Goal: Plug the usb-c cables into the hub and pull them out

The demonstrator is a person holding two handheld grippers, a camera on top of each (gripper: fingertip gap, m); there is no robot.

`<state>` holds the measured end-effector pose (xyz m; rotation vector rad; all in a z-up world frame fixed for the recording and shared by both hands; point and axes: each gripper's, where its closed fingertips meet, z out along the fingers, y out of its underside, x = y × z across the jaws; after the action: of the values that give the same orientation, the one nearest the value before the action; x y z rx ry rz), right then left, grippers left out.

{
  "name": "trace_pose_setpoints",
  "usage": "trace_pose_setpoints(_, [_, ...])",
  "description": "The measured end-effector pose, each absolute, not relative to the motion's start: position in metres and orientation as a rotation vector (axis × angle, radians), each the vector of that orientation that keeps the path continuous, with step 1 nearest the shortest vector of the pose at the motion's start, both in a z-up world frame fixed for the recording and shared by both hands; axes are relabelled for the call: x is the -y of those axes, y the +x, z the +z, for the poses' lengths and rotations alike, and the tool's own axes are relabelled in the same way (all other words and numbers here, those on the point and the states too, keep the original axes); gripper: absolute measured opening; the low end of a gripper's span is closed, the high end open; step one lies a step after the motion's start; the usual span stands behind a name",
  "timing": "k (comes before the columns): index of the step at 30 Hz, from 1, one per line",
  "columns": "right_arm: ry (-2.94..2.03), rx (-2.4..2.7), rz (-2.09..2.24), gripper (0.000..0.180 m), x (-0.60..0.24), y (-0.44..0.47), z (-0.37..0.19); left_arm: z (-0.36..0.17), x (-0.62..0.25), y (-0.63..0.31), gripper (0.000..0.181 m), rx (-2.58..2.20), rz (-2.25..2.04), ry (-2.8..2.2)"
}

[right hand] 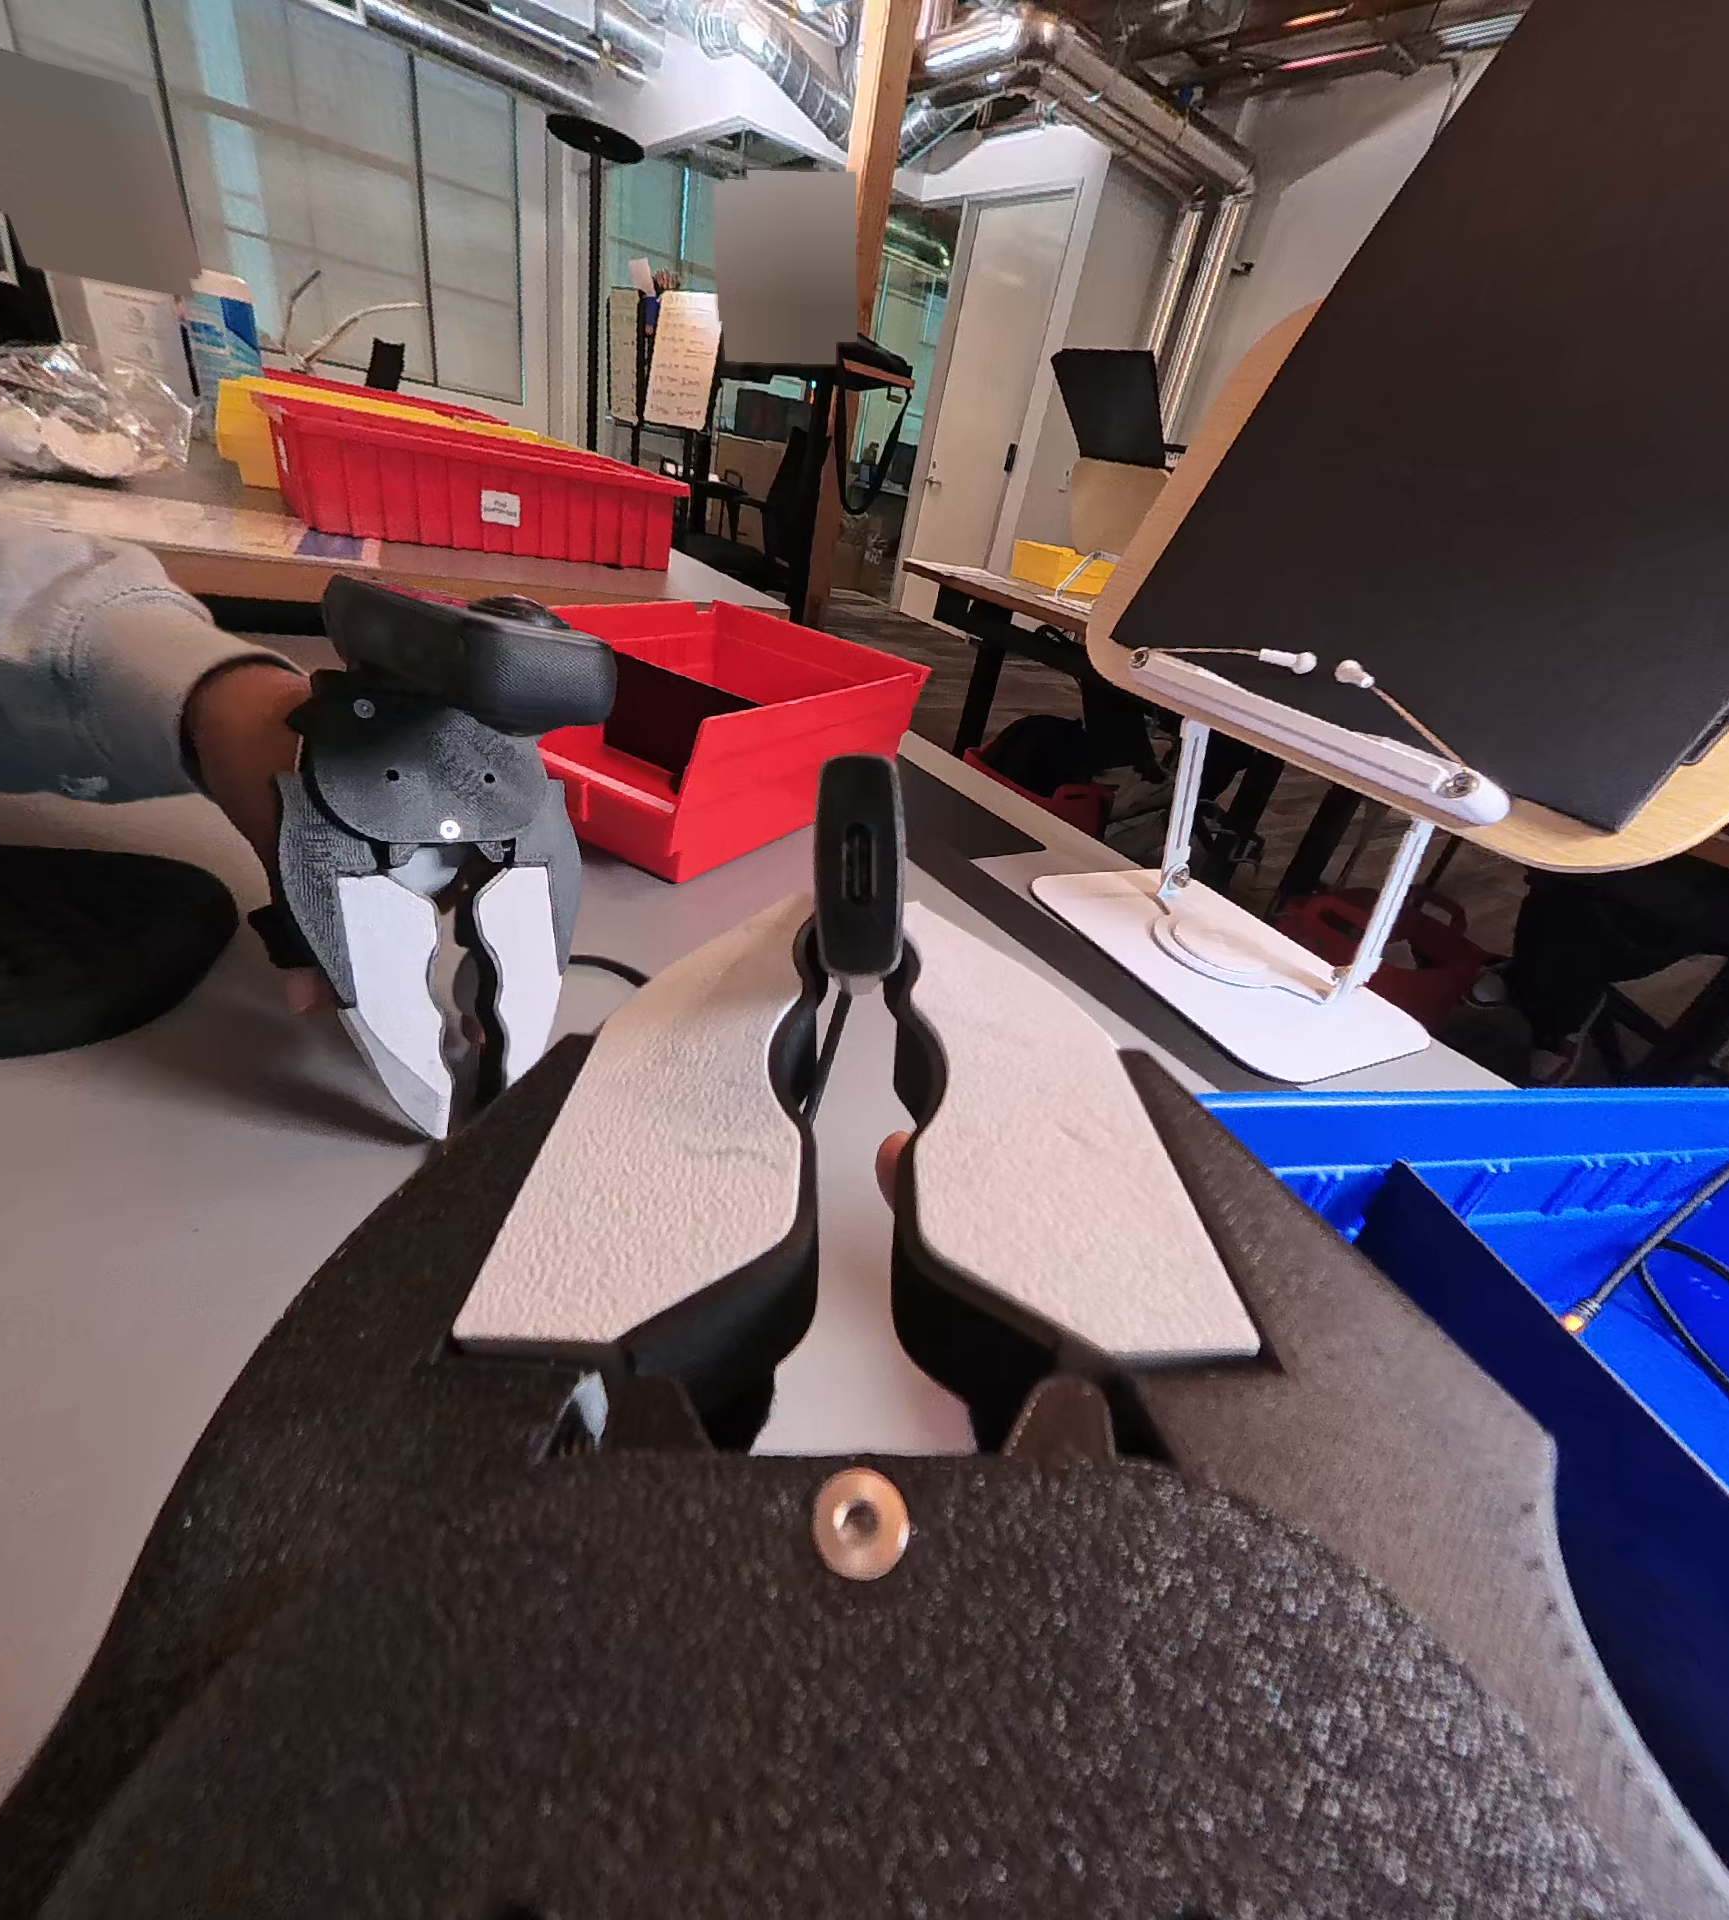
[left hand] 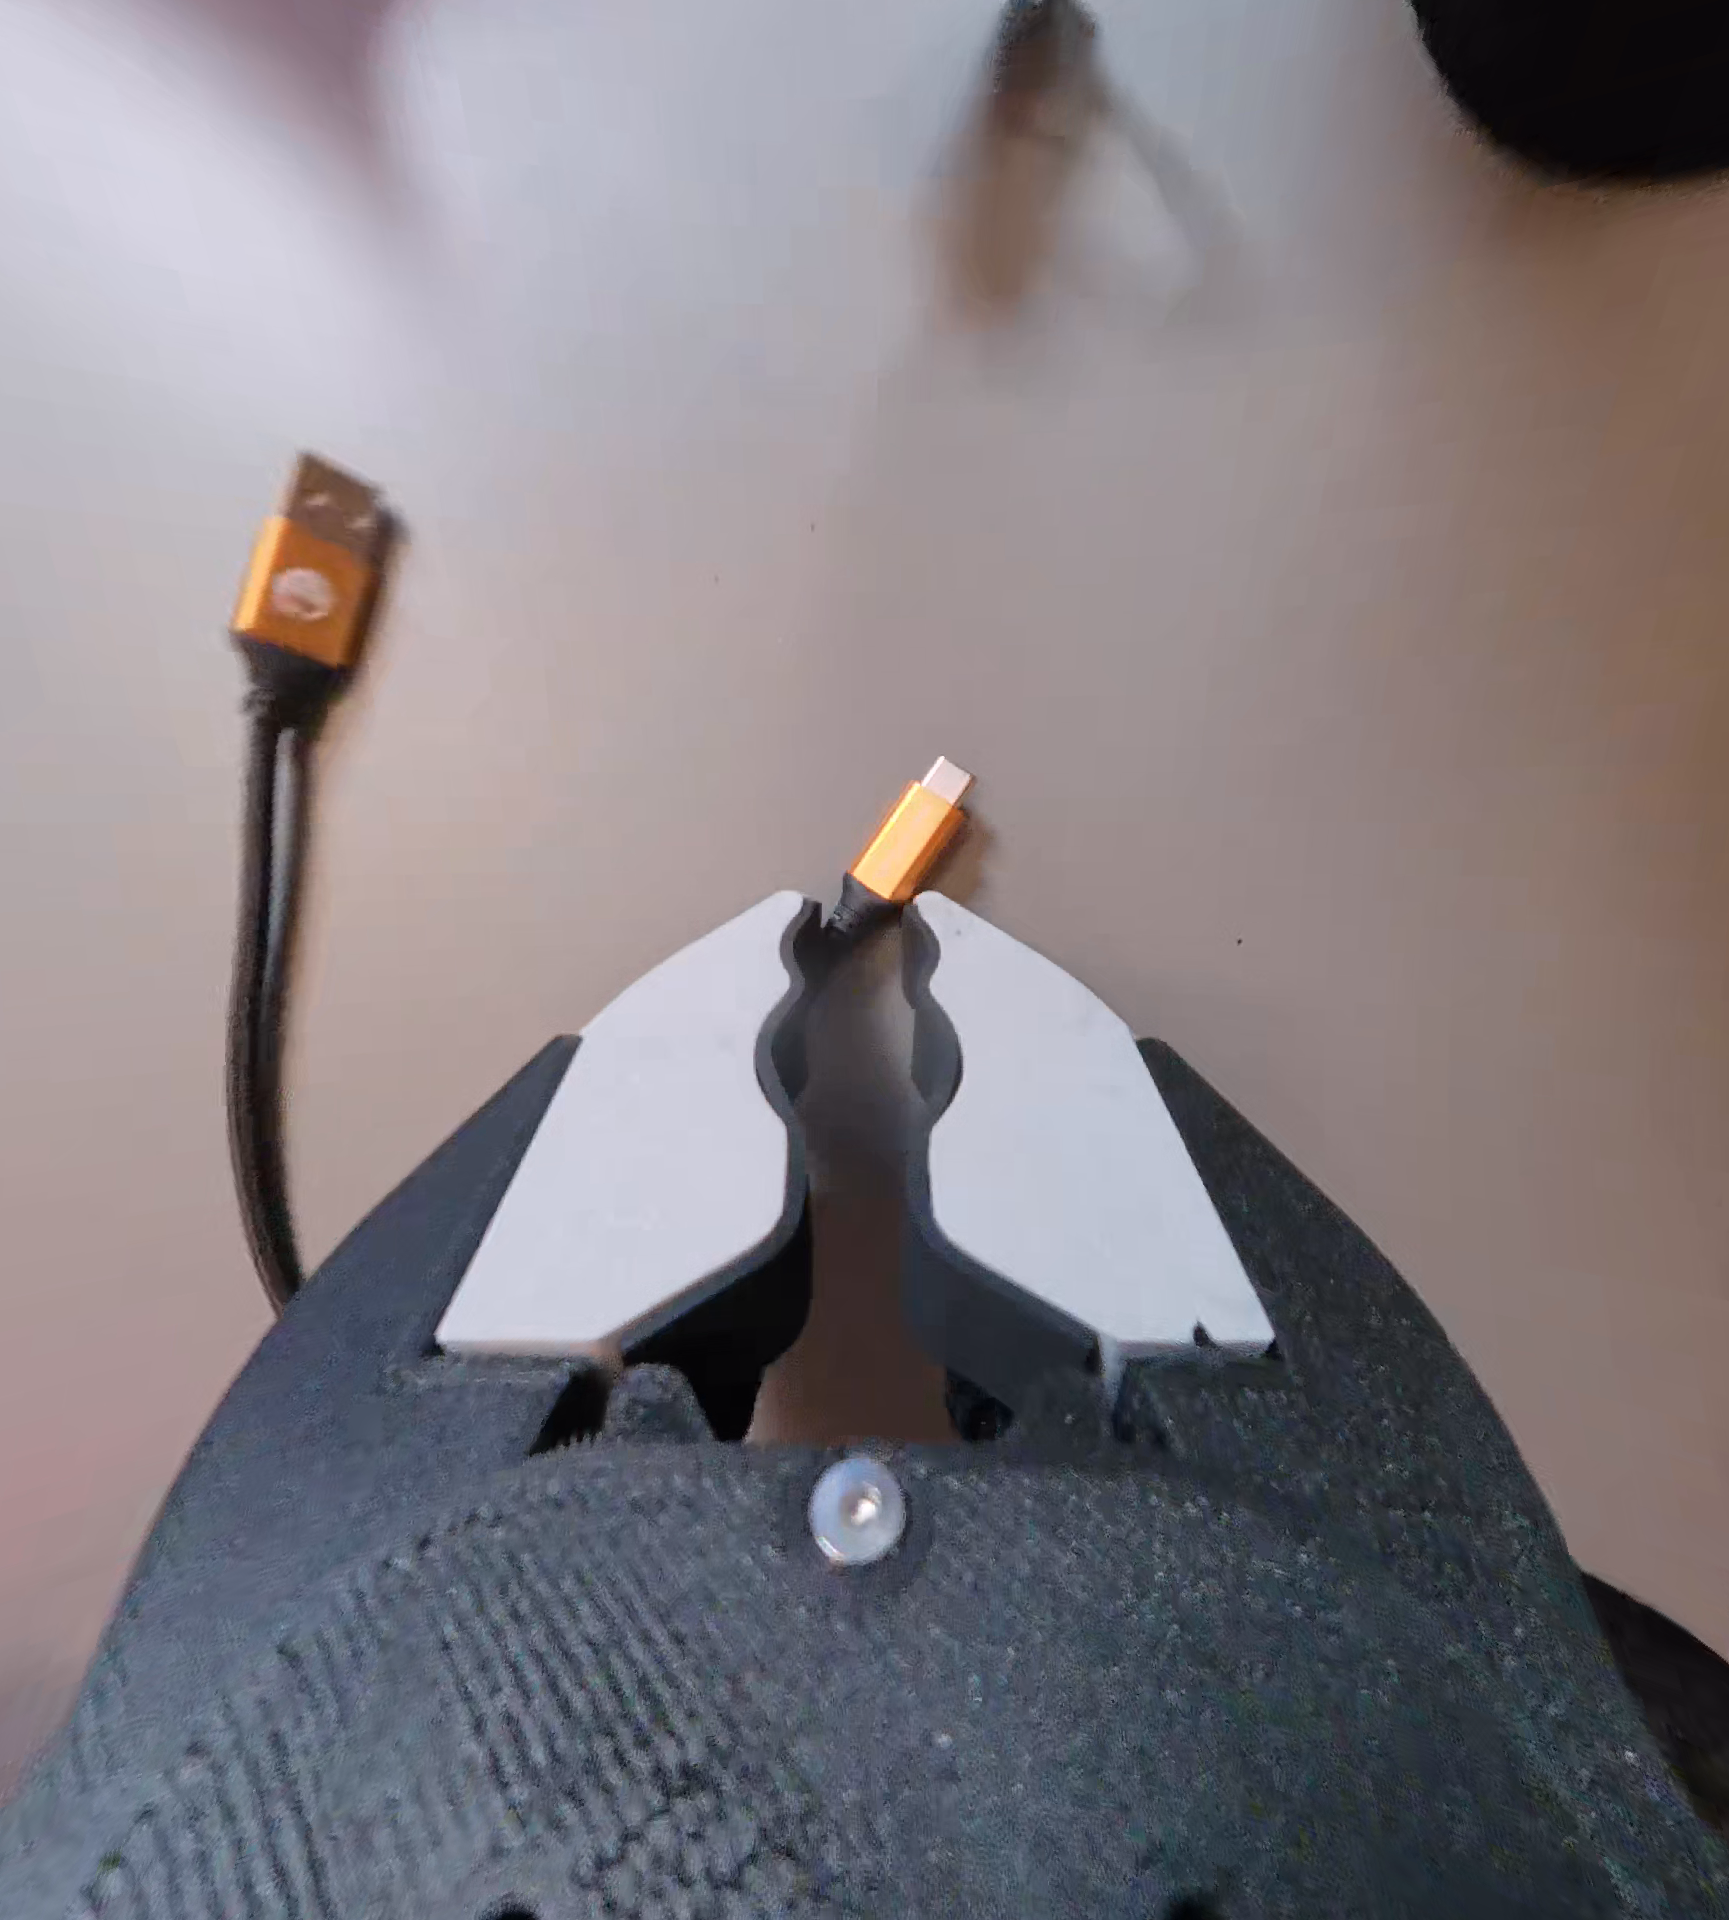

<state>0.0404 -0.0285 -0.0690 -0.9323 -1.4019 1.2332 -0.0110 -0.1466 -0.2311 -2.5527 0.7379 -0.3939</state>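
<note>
In the left wrist view my left gripper (left hand: 855, 909) is shut on the black strain relief of an orange usb-c cable; its orange plug (left hand: 910, 831) sticks out past the fingertips, pointing up and right over the grey table. The same cable's orange USB-A plug (left hand: 311, 584) lies on the table at the left with black cord trailing back. In the right wrist view my right gripper (right hand: 855, 961) is shut on the black hub (right hand: 858, 857), held upright with a port facing the camera. The left gripper (right hand: 444, 977) also shows there, at the left, tips down near the table.
A blue bin (right hand: 1587, 1226) with black cables sits at the right. A red bin (right hand: 725, 727) stands behind the hub. A white stand (right hand: 1244, 935) holds a tilted dark board. A black mesh pad (right hand: 39, 945) lies at the left. A person's sleeve (right hand: 39, 665) reaches in. About 20 cm separates my left fingertips from my right.
</note>
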Motion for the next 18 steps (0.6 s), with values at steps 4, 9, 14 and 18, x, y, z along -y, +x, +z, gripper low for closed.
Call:
trace_pose_setpoints(4, [-0.926,1.441,1.209,0.009,0.031,0.038,-0.076,-0.234,0.149,-0.016,0.023,-0.921,-0.290,-2.472])
trace_pose_setpoints(9, [-0.863,1.520,1.188,0.009,0.042,0.038,-0.085,-0.234,0.147,-0.017,0.022,-1.020,-0.324,-2.442])
trace_pose_setpoints(14, [-0.755,1.604,1.131,0.009,0.055,0.040,-0.095,-0.234,0.139,-0.006,0.012,-1.066,-0.389,-2.410])
trace_pose_setpoints(18, [-0.679,1.631,1.013,0.009,0.058,0.040,-0.100,-0.232,0.129,0.001,0.010,-0.975,-0.409,-2.410])
